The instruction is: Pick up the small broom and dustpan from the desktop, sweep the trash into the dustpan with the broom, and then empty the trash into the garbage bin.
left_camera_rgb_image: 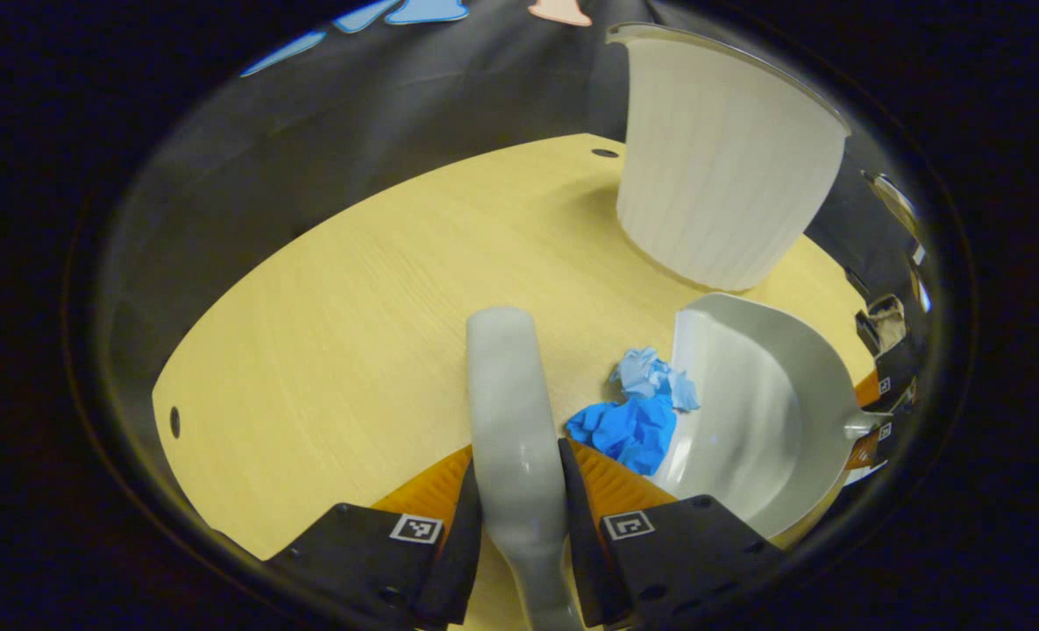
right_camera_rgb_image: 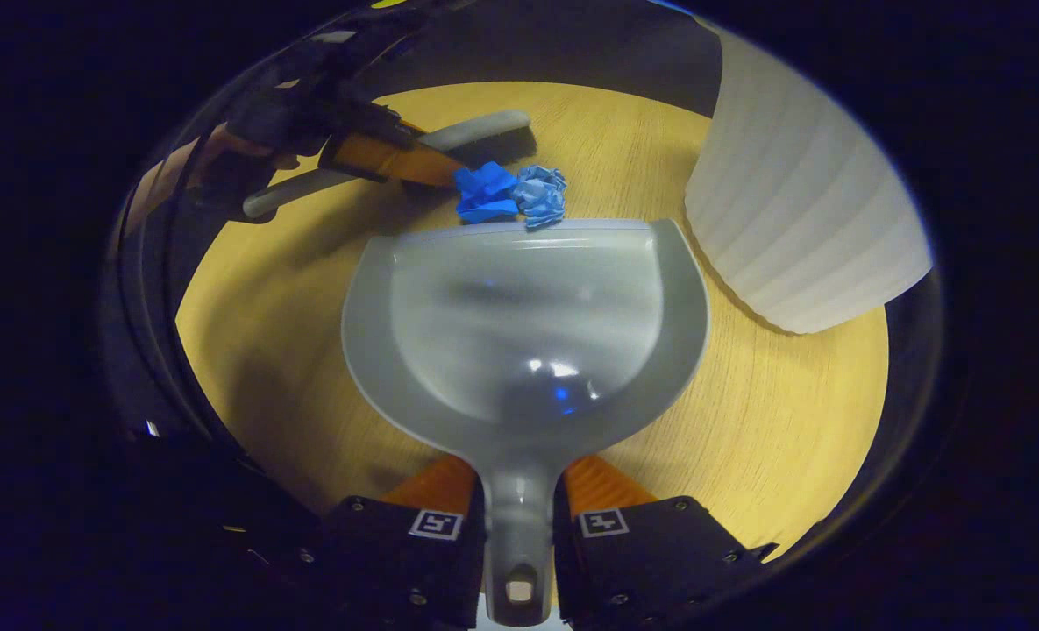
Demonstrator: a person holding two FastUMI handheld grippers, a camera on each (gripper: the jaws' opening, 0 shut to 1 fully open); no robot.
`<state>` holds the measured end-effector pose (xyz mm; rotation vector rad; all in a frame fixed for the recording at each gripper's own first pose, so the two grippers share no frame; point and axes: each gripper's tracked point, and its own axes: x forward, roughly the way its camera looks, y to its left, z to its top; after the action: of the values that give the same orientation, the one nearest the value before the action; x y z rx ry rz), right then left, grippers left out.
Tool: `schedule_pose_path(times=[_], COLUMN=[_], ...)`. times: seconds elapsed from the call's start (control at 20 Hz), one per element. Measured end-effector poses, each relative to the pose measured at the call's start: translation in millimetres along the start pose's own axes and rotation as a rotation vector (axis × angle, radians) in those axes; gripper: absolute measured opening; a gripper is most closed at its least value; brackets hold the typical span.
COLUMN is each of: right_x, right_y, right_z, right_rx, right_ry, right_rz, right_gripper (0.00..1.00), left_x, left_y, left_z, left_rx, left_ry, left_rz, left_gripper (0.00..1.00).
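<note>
just a light wood tabletop (left_camera_rgb_image: 352,307) filling mid-frame, couple of small dark holes (left_camera_rgb_image: 174,421) near its left edge

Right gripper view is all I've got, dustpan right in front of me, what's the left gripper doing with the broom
Observer: The left gripper is shut on the broom handle, one finger pressing on each side.
Operator: How does the trash sit against the broom?
Observer: In the left gripper view, the blue paper wads lie between the broom head and the dustpan lip, touching the lip.
Operator: And the bin's top?
Observer: The white garbage bin stands upright on the desktop beyond the dustpan; its open rim is in sight, but its inside is not.
</note>
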<state>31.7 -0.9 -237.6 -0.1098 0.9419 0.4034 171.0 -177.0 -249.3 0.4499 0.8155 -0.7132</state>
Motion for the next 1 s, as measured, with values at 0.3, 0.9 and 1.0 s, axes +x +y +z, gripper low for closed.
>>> schedule_pose_path(times=[0.3,0.9,1.0], right_x=[-6.3,-2.2,-4.6], right_y=[12.0,11.2,5.0], right_z=[2.4,22.8,19.7], right_rx=[0.011,0.05,0.061], right_ry=[-0.002,-0.025,-0.034], right_rz=[0.024,0.01,0.003], right_gripper=[0.34,0.34,0.34], left_x=[-25.6,-55.7,-57.1], left_y=[-39.7,-99.6,-101.2], left_z=[9.5,1.2,1.2], left_rx=[0.104,0.123,0.118], left_ry=[-0.009,0.0,-0.005], left_rz=[-0.157,-0.292,-0.284], left_gripper=[0.52,0.52,0.52])
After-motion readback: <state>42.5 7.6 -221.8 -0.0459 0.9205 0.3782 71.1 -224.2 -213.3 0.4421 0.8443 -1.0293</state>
